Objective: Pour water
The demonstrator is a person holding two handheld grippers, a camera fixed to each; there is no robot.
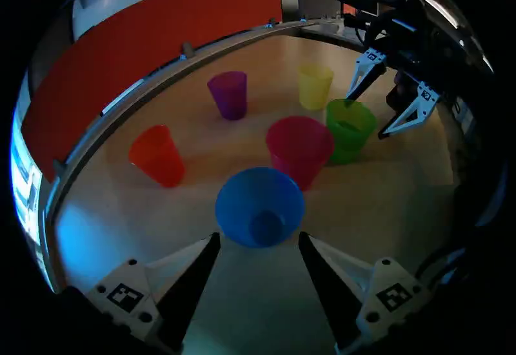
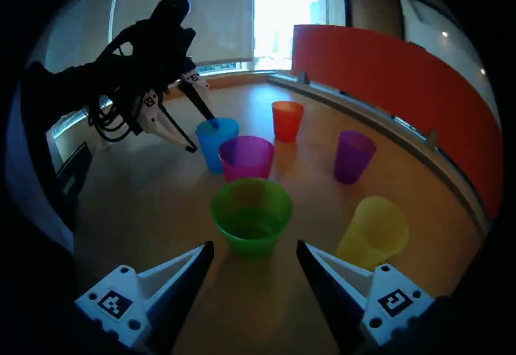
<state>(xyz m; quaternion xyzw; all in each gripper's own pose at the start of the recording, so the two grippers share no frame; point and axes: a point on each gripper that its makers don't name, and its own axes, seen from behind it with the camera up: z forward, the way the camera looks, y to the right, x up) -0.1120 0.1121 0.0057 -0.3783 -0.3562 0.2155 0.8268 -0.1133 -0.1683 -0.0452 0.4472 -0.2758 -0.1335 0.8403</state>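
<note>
My left gripper (image 1: 258, 239) is open, fingers spread wide, nothing clamped. The blue cup (image 1: 259, 206) stands upright just ahead of the tips, centred on the gap, its rim abt as wide as the spread. From the right gripper view, one left finger has its tip at the blue rim and the other comes down on the table (image 1: 387, 193) just beside the cup wall. Can't tell if either actually touches.

My right gripper (image 2: 255, 245) is likewise open w/ nothing held. The green cup (image 2: 251, 216) stands upright just ahead of its tips, centred on the gap. In the left gripper view, one right finger points at the green rim and the other sits beside the cup on its right. Contact is unclear there too. The green cup's bottom looks darker than its walls, but I can't tell whether that's water. The blue cup's inside shows no clear water level either.

Working outward: the pink cup (image 1: 300, 148) stands between blue and green, close to both and upright. In the left gripper view, the orange cup (image 1: 157, 155) sits to the left and the purple cup (image 1: 228, 94) farther back. The yellow cup (image 1: 315, 86) is at the far side, near the green one. All six stand open end up, apart from each other, on the pale wood table.

Beyond the table edge runs a red panel (image 1: 161, 39). A bright window (image 2: 284, 13) sits at the far end in the right gripper view.
</note>
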